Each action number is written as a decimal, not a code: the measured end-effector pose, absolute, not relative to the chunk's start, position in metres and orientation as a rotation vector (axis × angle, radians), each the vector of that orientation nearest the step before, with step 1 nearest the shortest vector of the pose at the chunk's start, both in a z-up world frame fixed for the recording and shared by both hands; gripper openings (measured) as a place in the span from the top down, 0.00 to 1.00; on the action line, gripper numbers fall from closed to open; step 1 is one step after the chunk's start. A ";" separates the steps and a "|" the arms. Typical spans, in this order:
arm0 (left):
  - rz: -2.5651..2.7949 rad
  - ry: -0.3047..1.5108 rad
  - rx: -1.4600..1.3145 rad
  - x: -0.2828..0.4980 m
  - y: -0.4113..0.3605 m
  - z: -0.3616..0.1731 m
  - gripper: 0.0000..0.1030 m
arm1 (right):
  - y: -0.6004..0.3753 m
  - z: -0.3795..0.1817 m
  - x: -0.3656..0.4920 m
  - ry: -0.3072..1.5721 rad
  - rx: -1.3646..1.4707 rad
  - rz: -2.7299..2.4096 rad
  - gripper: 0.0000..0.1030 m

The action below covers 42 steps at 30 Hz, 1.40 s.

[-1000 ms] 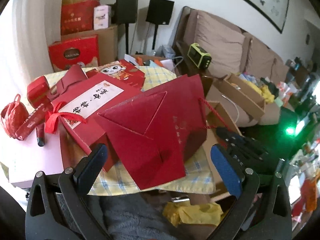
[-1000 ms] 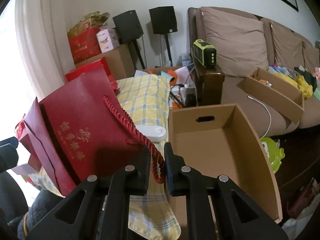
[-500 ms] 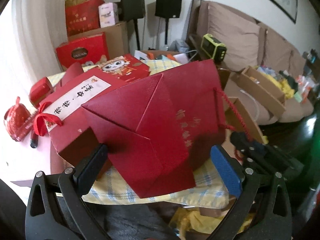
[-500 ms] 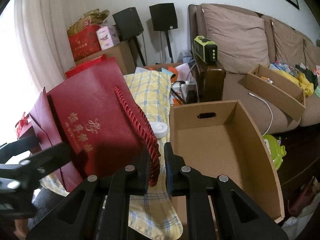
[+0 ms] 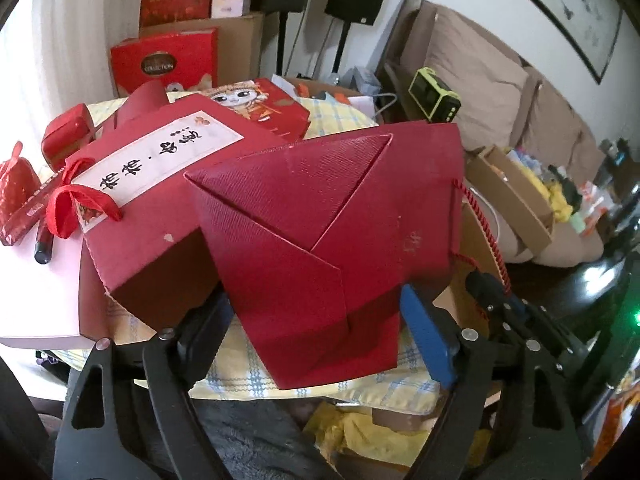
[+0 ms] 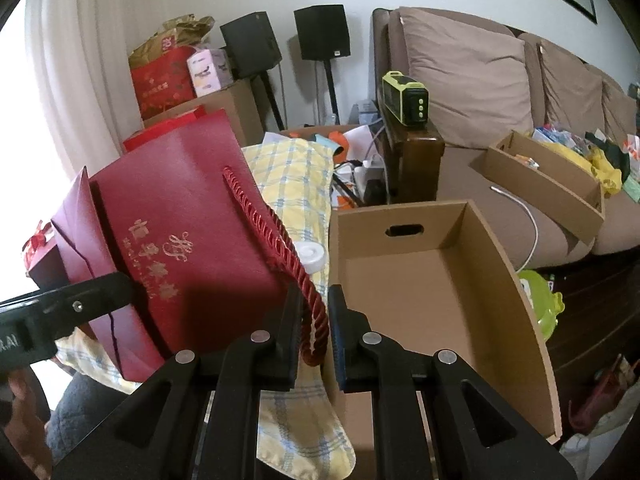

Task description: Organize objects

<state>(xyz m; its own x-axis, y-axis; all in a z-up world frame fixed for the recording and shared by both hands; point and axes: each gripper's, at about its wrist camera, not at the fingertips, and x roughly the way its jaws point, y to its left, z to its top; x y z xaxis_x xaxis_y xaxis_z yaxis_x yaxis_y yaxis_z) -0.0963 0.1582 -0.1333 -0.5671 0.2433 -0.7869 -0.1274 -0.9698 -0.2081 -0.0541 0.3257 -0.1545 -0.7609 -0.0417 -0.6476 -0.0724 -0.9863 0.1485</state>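
Crimson paper bag (image 5: 320,240) hangs over the bench by its rope handle (image 6: 280,248), pinched in the right hand-held gripper (image 6: 314,332); left hand-held gripper (image 5: 316,328), jaws just narrowing, straddles its base; squeeze gently, then steer toward the cardboard box (image 6: 420,280) at 3 o'clock.

A surface is covered by a yellow checked cloth (image 5: 344,384). On the cloth a red gift box (image 5: 160,200) with a white label is laid, and a cartoon-printed red box (image 5: 264,110) behind it. A white round lid (image 6: 310,254) is seen on the cloth.
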 end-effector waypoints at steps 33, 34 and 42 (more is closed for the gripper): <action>2.718 -0.092 -1.414 -0.087 0.151 -0.139 0.11 | 0.329 -0.147 -0.047 0.309 -1.019 2.951 0.88; 2.724 -0.071 -1.412 -0.087 0.152 -0.140 0.10 | 0.329 -0.146 -0.047 0.310 -1.016 2.954 0.88; 2.730 -0.058 -1.434 -0.105 0.172 -0.149 0.00 | 0.327 -0.146 -0.047 0.302 -1.025 2.955 0.88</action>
<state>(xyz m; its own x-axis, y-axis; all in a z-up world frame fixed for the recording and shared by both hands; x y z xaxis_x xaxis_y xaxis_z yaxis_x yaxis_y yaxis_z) -0.1047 0.1720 -0.1493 -0.5662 0.0679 -0.8215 -0.0332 -0.9977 -0.0596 -0.0468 0.3268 -0.1465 -0.7872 -0.0636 -0.6134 -0.0616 -0.9816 0.1808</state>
